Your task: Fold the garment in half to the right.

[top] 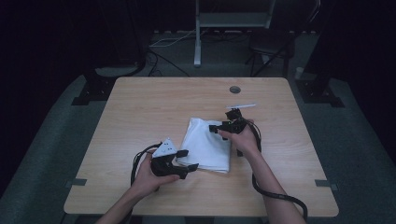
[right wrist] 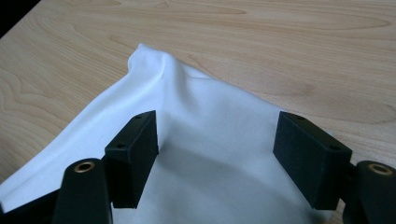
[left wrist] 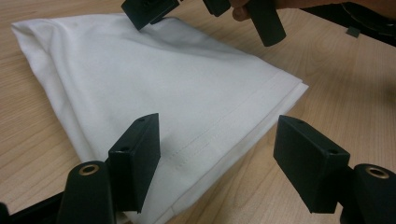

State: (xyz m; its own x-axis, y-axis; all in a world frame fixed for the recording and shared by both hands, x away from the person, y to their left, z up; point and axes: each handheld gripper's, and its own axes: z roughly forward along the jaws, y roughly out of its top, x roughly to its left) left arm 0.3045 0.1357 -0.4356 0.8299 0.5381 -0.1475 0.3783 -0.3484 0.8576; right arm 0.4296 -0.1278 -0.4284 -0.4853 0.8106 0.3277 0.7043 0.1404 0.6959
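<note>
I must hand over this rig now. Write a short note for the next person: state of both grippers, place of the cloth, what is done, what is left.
Left gripper: open, at the near corner of the white cloth, jaws straddling the stitched hem, not pressing on it.
Right gripper: open, over the far right part of the cloth, no grip.
Cloth: folded, lying flat near the middle of the wooden table; one far corner is a little raised.
Done: cloth is already folded at least once.
Left: probably close both grippers on the cloth for the next fold or move.

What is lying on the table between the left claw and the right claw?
The folded white cloth lies between the left claw and the right claw; the high view shows this. Both claws are open at opposite edges.
</note>
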